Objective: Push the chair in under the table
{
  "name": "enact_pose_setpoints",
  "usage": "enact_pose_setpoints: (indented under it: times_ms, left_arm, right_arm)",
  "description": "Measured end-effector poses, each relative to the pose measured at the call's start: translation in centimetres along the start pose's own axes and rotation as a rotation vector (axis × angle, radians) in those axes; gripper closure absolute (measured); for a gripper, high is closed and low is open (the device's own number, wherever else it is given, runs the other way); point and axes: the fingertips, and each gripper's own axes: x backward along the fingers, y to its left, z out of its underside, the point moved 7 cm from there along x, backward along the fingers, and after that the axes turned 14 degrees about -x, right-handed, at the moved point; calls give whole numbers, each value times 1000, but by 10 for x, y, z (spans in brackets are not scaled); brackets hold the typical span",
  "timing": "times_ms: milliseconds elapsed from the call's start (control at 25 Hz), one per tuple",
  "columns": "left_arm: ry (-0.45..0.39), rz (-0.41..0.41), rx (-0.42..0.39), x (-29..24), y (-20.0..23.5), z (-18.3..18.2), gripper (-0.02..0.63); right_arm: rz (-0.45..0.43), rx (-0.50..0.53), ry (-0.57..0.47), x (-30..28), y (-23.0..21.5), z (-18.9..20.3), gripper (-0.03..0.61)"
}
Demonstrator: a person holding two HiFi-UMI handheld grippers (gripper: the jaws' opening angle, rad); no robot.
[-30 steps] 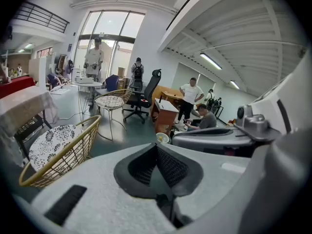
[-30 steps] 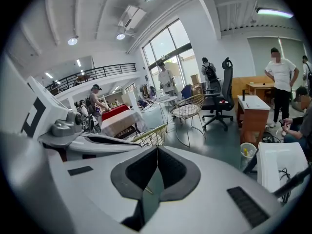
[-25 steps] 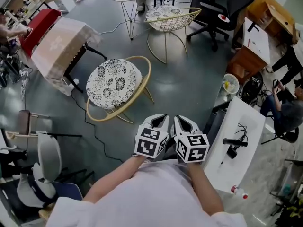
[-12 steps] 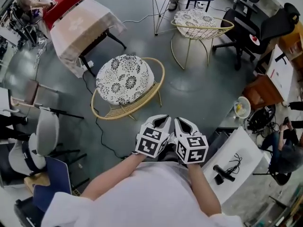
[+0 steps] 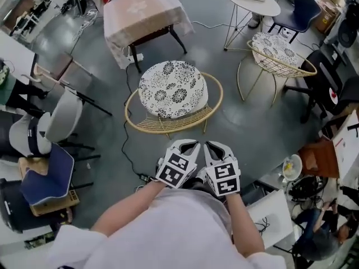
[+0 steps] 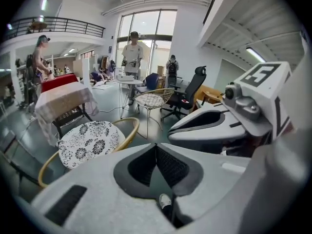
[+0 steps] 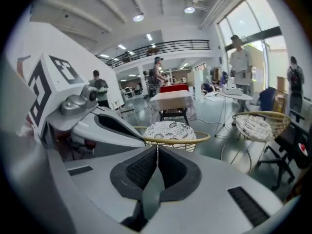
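A round chair with a black-and-white floral cushion (image 5: 173,88) and a gold rim stands on the grey floor straight ahead of both grippers. Behind it is the table under a pinkish cloth (image 5: 145,10). My left gripper (image 5: 188,146) and right gripper (image 5: 212,146) are held side by side close to my body, a short way from the chair's near rim. Both are shut with nothing between the jaws. The left gripper view shows the cushion (image 6: 87,140) at lower left and the table (image 6: 63,99) behind it. The right gripper view has the cushion (image 7: 170,129) just above the shut jaws (image 7: 157,150).
A second gold wire chair (image 5: 279,49) and a round white table (image 5: 251,1) stand at the back right. A black office chair (image 5: 331,88) is at the right, grey and blue chairs (image 5: 53,150) at the left. A white desk (image 5: 269,220) lies at lower right. People stand in the background (image 6: 132,48).
The view has swung round: the floral chair has shifted from the left to straight ahead of the grippers, with the clothed table now behind it. Both grippers stay together and shut.
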Motion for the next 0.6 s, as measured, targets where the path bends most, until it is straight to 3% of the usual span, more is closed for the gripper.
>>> enact_pose_setpoints:
  times_ms: [200, 360, 600]
  left_arm:
    - [80, -118, 4, 30, 26, 26, 607]
    - [113, -205, -31, 50, 43, 49, 607]
    - [197, -262, -110, 69, 63, 76, 569]
  right_arm:
    - [-131, 285, 91, -24, 17, -9, 574]
    - [-175, 499, 139, -40, 24, -13, 574]
    - [-204, 644, 191, -58, 25, -16, 572]
